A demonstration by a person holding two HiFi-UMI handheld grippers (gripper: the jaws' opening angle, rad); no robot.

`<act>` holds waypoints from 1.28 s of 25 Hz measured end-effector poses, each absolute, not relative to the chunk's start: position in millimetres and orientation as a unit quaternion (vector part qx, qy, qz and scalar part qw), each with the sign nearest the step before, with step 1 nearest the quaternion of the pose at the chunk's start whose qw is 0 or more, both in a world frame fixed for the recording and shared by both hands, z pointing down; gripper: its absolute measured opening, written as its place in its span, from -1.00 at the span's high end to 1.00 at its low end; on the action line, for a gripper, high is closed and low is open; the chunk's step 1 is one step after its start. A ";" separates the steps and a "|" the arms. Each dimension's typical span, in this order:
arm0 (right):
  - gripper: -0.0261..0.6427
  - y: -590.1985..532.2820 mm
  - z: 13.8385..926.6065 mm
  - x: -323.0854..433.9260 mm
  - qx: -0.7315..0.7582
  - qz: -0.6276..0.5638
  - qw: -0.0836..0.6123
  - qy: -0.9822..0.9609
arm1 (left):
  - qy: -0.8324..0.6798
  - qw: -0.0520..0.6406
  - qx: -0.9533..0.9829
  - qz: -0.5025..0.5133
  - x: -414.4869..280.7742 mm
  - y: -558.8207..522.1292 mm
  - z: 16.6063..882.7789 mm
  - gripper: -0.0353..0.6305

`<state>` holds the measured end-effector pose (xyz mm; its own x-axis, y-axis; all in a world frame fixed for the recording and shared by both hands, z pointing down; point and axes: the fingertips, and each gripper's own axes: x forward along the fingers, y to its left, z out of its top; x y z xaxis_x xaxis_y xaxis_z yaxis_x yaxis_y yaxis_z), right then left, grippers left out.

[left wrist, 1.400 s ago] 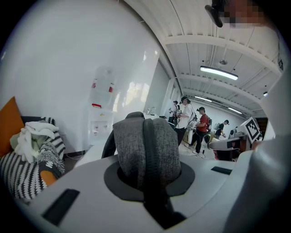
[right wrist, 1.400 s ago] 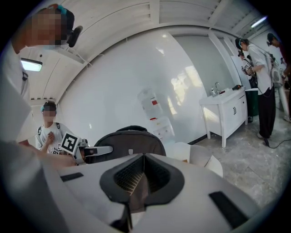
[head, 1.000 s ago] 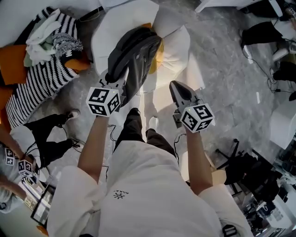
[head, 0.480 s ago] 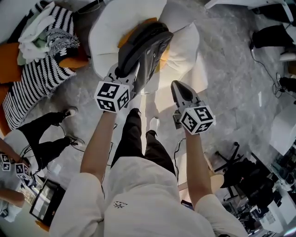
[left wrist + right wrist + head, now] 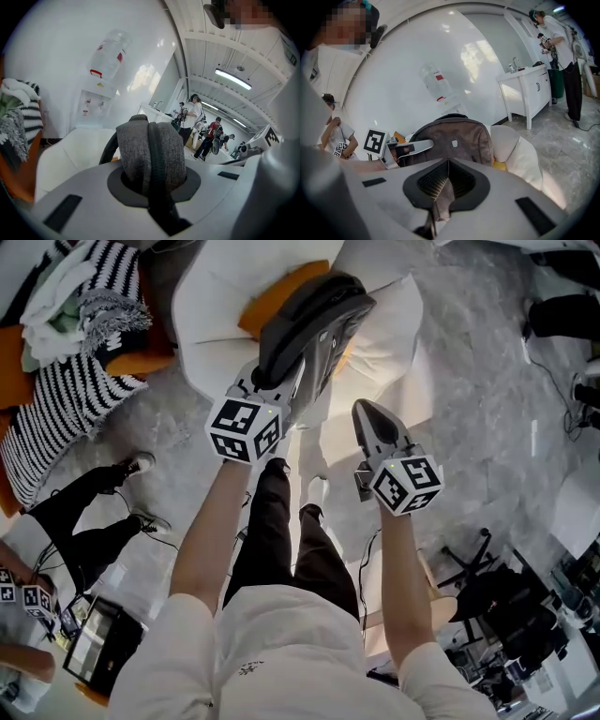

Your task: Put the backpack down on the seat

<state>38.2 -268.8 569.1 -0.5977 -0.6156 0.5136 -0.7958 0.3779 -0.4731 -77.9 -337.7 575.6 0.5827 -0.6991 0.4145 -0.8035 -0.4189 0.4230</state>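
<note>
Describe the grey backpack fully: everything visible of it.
The grey woven-fabric backpack has a rounded top, a darker zip band along its edge, a small pale tag on its front and a dark strap loop behind. It hangs tilted from its padded grey top handle, on which the left gripper is clamped. It is over the white cushioned seat with an orange cushion; whether its base touches the seat cannot be told.

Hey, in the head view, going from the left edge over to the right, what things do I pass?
striped cloth pile → backpack → right gripper → black office chair. The white seat and the left gripper overlap the backpack, so they are left out.
</note>
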 end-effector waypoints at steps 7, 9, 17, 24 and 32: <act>0.85 -274.6 611.4 40.8 0.451 0.349 0.132 -0.810 | -0.447 0.326 0.831 0.058 -73.8 -355.5 611.6 0.70; 0.85 -275.3 622.0 42.1 0.459 0.355 0.129 -0.804 | -0.442 0.334 0.831 0.050 -72.7 -359.6 620.9 0.70; 0.85 -283.8 651.6 40.7 0.469 0.362 0.121 -0.796 | -0.425 0.343 0.837 0.044 -61.6 -375.5 660.4 0.70; 0.85 -295.0 680.4 32.4 0.481 0.366 0.107 -0.790 | -0.411 0.356 0.838 0.048 -58.4 -381.7 695.0 0.70; 0.85 -293.9 713.0 30.1 0.484 0.375 0.104 -0.784 | -0.403 0.360 0.840 0.044 -49.1 -391.9 727.9 0.70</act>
<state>30.1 -293.9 713.0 -0.5110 -0.6804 0.5254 -0.8358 0.2506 -0.4884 -49.1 -391.9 727.9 0.6721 -0.6450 0.3638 -0.7082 -0.4163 0.5702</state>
